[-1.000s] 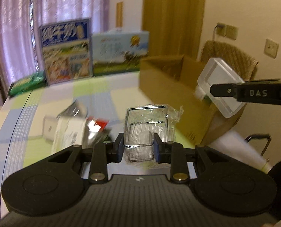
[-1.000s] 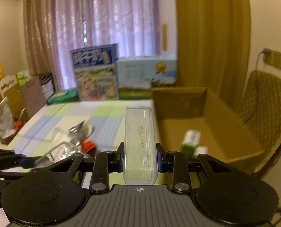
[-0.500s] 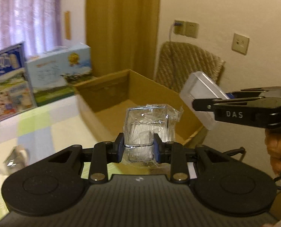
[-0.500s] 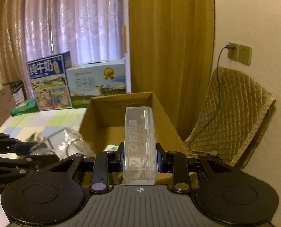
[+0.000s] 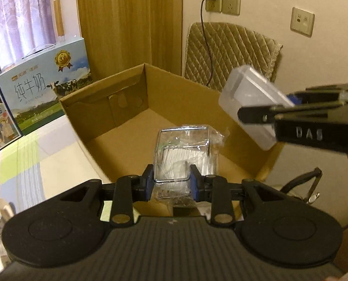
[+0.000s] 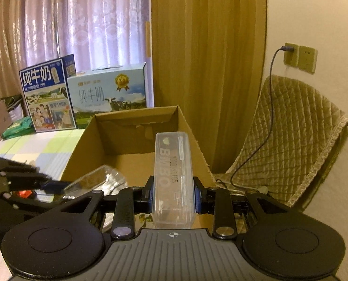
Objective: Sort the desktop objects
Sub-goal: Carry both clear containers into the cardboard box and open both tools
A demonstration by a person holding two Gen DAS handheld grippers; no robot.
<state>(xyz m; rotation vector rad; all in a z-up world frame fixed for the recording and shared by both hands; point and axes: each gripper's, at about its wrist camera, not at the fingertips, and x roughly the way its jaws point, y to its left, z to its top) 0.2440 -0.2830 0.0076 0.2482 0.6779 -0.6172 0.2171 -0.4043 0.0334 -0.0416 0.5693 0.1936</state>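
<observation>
My left gripper [image 5: 172,182] is shut on a clear plastic-wrapped packet [image 5: 185,154], held over the near edge of an open cardboard box [image 5: 117,126]. My right gripper [image 6: 174,193] is shut on a translucent plastic case [image 6: 174,175] with "BMBO" lettering, held above the same cardboard box [image 6: 136,145]. In the left wrist view the plastic case [image 5: 253,107] and the right gripper [image 5: 291,114] hang over the box's right rim. In the right wrist view the left gripper [image 6: 49,183] comes in from the left with the wrapped packet [image 6: 96,180].
Two milk cartons [image 6: 108,93] [image 6: 47,93] stand at the table's far edge beside the box. A quilted chair back [image 6: 288,135] and a wall socket with a cable [image 6: 291,53] are to the right. A checked tablecloth [image 5: 33,154] covers the table [image 6: 38,147].
Both grippers have carried their objects rightward from the table clutter to above the cardboard box. Their grips are unchanged.
</observation>
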